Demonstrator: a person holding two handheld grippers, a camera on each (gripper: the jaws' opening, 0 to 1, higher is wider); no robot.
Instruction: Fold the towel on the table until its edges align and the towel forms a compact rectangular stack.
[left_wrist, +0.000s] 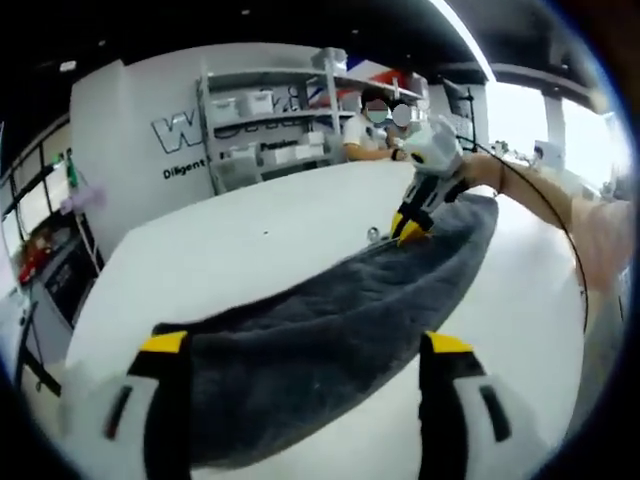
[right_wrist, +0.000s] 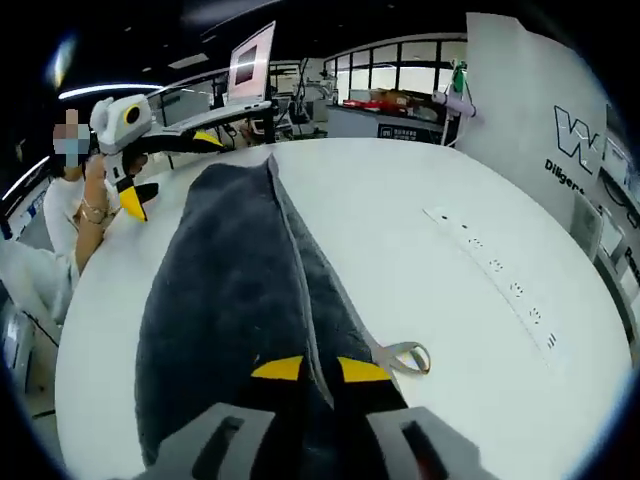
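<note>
Both views sit low and close at opposite ends of the grey towel, facing each other across the white table.

On the white wall at my ten o'clock I read a large "W" and, smaller below, "Diligent". The right gripper view shows the same "W" and "Dilige" at two o'clock.

- left gripper: two black fingers with yellow tips, each set on a pale grey base with a dark slot.
- right gripper: black fingers tipped yellow, on grey mounts; seen from the left gripper view it has a white body.
- a thin black cable runs along the person's forearm.
- a bracelet on the wrist and a white sleeve.
</note>
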